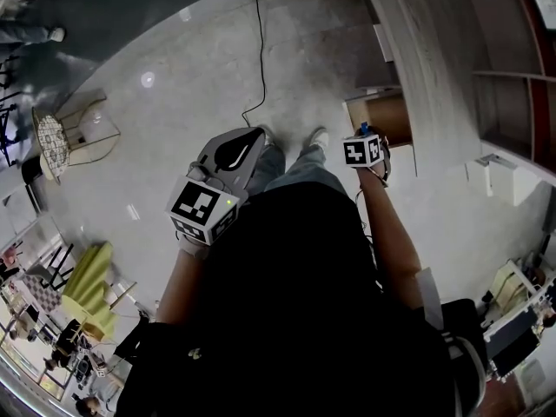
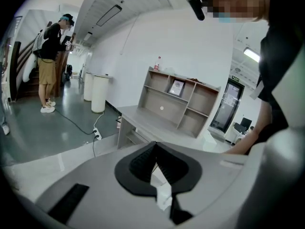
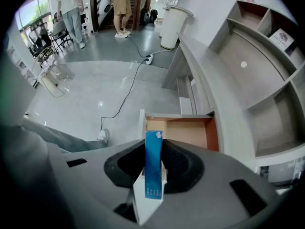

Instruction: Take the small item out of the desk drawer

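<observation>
My right gripper (image 3: 153, 151) is shut on a small blue box (image 3: 153, 168), which stands upright and narrow between the pads. Just beyond it, the desk drawer (image 3: 177, 117) is pulled open and its wooden bottom looks bare. In the head view the right gripper (image 1: 363, 146) hovers in front of the open drawer (image 1: 382, 115), with the top of the blue box (image 1: 363, 129) peeking out. My left gripper (image 1: 233, 150) is held out over the floor to the left, away from the desk. In its own view the left gripper (image 2: 155, 149) has its dark pads together with nothing between them.
The long grey desk (image 1: 434, 59) runs along the right with a shelf unit (image 3: 257, 56) on it. A black cable (image 1: 259, 50) trails across the floor. A wire-frame stool (image 1: 65, 133) stands at the left. A person (image 2: 50, 56) stands far off.
</observation>
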Motion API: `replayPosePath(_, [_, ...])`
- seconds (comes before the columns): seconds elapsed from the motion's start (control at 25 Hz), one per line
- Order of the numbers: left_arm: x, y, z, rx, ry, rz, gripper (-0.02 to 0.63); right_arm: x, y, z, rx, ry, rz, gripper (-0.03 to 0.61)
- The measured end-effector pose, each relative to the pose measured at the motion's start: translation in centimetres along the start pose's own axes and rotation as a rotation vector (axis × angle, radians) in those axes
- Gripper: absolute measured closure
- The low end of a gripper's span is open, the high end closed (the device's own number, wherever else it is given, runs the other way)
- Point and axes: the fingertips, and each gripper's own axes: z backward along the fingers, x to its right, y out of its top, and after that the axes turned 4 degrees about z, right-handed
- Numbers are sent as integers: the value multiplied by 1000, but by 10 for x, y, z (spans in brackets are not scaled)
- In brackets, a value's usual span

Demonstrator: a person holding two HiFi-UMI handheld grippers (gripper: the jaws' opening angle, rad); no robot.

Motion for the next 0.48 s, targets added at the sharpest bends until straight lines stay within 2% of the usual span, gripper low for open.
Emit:
replayPosePath(0.28, [4,16,-5,52,-39,-12,606,19,32,51,85,-19,-23,499])
replayPosePath(0.48, [8,26,-11,86,-55,-22,606,41,57,97,182,-30,-53,497])
